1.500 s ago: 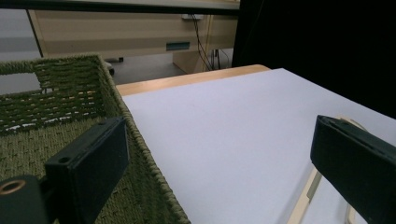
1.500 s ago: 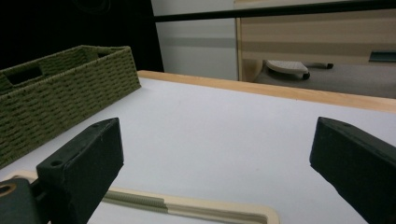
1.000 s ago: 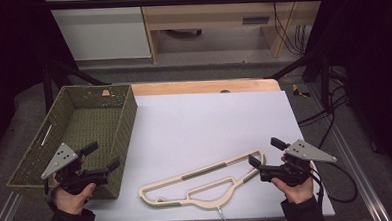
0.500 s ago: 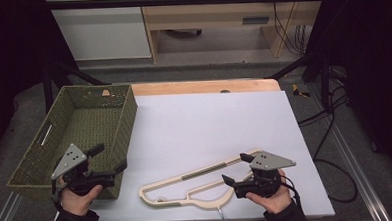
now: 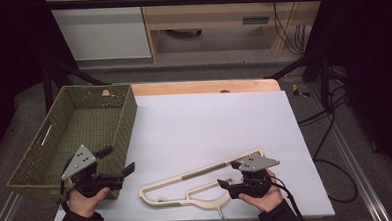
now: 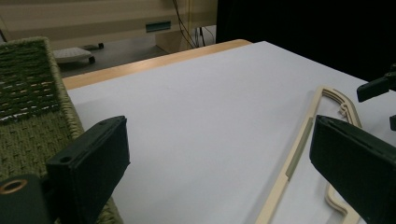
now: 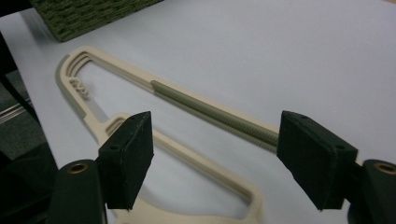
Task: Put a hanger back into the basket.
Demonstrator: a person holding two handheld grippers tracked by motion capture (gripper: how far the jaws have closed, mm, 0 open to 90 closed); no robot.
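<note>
So the cream hanger [image 5: 197, 183] is lying flat near the front edge of the bench [image 5: 209, 125], a bit right of middle, w/ its long bar running diagonally up toward the right. Right gripper [image 5: 226, 176] sits low at the hanger's right end, jaws spread wide w/ nothing between them yet; in the right gripper view the ribbed grey-green strip [image 7: 210, 112] on the bar runs between the two jaws. Left gripper [image 5: 118, 161] is at the front left corner, right next to the green woven basket [image 5: 45, 147], jaws also released & empty.
</note>
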